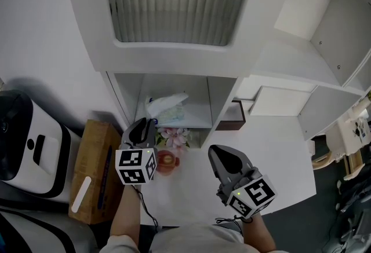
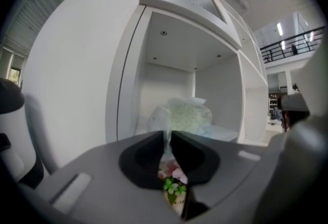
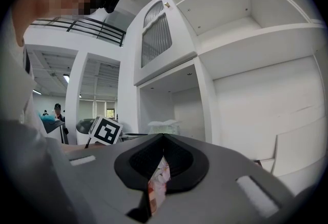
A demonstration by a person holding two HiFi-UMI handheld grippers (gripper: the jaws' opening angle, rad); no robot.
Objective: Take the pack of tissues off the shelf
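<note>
pack of tissues [image 1: 168,108] sitting in shelf [image 1: 200,116] cubby, 12 o'clock of left tool [image 1: 149,123]. left tool pinched nearly closed on pack's wrapper edge. right tool [image 1: 216,153] jaws closed, hanging over surface [image 1: 278,147], 4 o'clock of left one.

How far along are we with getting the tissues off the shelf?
Done: the left claw is up at the pack of tissues. In hand: its jaws are nearly together; whether they pinch the wrapper, I can't tell. Left: the pack sits on the shelf, so it must come out. The right claw hangs back, shut.
</note>
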